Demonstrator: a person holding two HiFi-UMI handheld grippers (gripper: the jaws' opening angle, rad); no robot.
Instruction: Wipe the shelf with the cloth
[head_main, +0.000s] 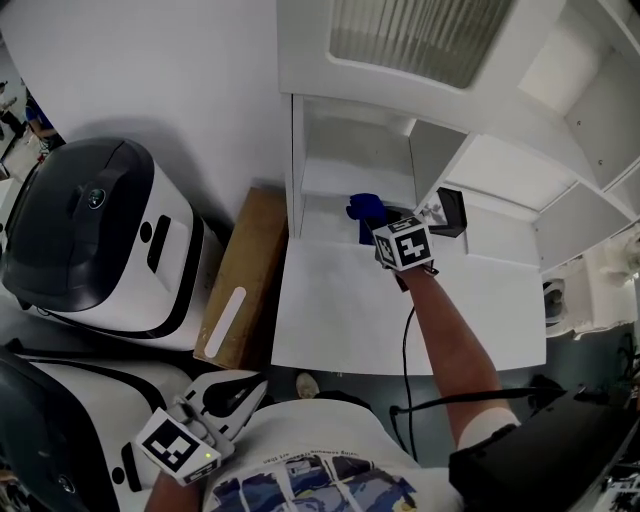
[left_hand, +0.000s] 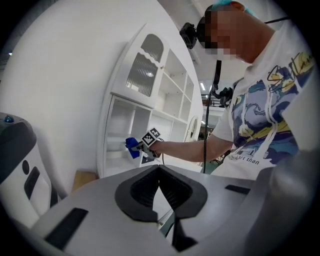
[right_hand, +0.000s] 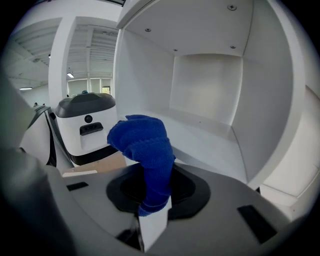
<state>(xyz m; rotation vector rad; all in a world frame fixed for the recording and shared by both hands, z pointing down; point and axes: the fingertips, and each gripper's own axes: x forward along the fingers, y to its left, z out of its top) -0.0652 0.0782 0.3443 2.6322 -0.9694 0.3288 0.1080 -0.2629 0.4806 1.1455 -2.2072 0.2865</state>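
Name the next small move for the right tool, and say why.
Probably ease the right tool forward and down until the blue cloth presses on the shelf floor. It is shut on the cloth at the compartment's mouth, and the cloth seems clear of the floor.

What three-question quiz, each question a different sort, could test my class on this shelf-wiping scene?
1. True or false: the left gripper holds the cloth.
2. Where does the right gripper point? A: into a white shelf compartment; B: at the floor; C: at a sink.
3. Fill in: the cloth's colour is ____.
Key: 1 false, the right gripper holds it; 2 A; 3 blue.
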